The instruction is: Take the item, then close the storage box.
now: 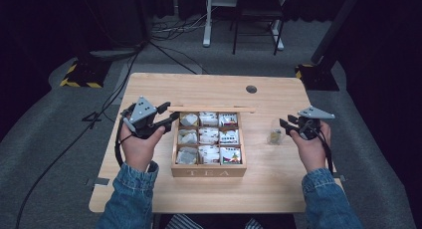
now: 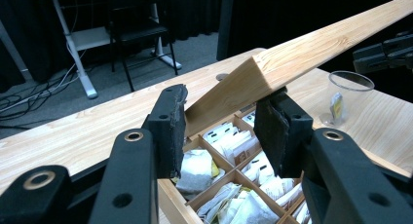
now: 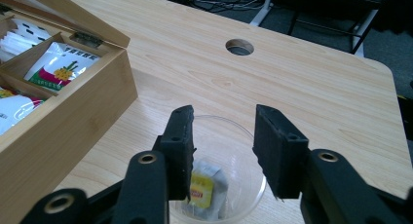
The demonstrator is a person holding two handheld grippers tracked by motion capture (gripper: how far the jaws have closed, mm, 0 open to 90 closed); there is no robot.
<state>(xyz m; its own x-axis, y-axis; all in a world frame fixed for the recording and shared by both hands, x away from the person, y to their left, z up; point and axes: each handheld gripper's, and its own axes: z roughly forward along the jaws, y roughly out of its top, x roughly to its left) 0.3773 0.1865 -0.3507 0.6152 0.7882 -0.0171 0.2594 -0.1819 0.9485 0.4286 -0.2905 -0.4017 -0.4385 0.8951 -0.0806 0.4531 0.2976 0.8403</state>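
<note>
A wooden tea box [image 1: 209,171] marked TEA stands mid-table, its compartments full of tea bags. Its lid [image 1: 211,109] is raised on edge behind it. My left gripper [image 1: 174,120] is shut on the lid's left end; in the left gripper view the lid [image 2: 311,53] runs off between the pads of the gripper [image 2: 219,131]. To the right of the box stands a clear plastic cup [image 1: 275,134]. My right gripper [image 3: 221,141] hovers open just over the cup [image 3: 243,195]. A yellow-tagged tea bag [image 3: 207,190] lies inside it, free of the pads.
A round cable hole [image 1: 251,89] sits near the table's far edge. The box wall [image 3: 73,126] rises close on the left of the cup. Bare tabletop lies right of and behind the cup. A chair and a desk frame stand on the floor beyond.
</note>
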